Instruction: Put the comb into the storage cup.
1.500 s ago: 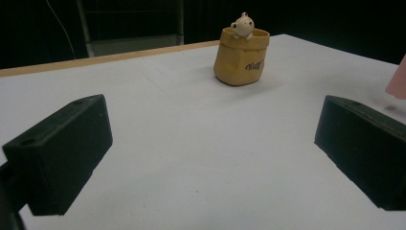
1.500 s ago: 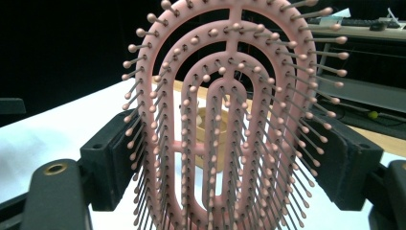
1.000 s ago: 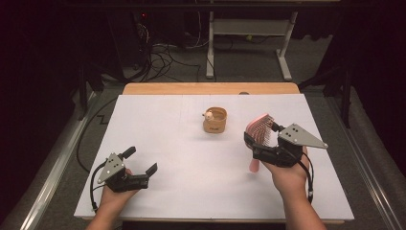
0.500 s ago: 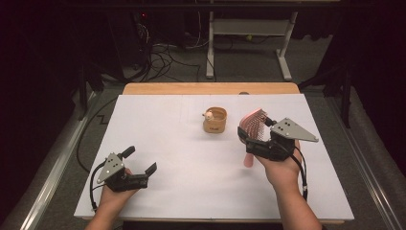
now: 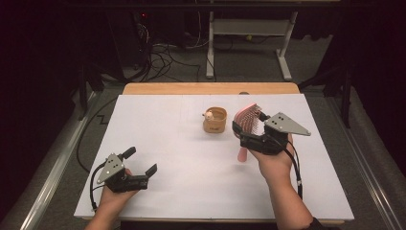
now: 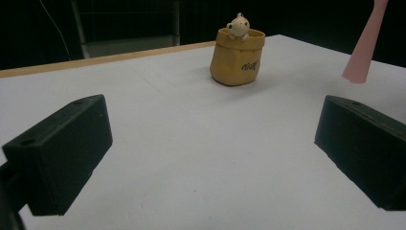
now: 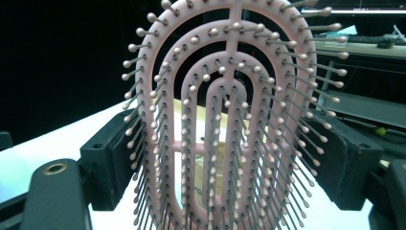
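A pink vented hairbrush (image 5: 247, 118) is held upright above the white table, bristled head up and handle (image 5: 242, 154) hanging down. My right gripper (image 5: 249, 134) is shut on its head, just right of a small yellow sack-shaped pot (image 5: 215, 120) with a little animal figure on its rim. In the right gripper view the brush (image 7: 230, 120) stands between the two jaws of the right gripper (image 7: 229, 165). My left gripper (image 5: 140, 161) rests open near the front left of the table. In the left gripper view, the left gripper (image 6: 210, 148) faces the pot (image 6: 237, 57) and the pink handle (image 6: 366, 48).
The white sheet (image 5: 172, 143) covers a wooden table whose bare far edge (image 5: 206, 88) shows. Behind it lie cables (image 5: 158, 52) on the floor and a white desk frame (image 5: 249, 33). Dark floor surrounds both sides.
My right gripper has carried the brush leftward and a little farther away, closer to the yellow pot. The left gripper has stayed where it was.
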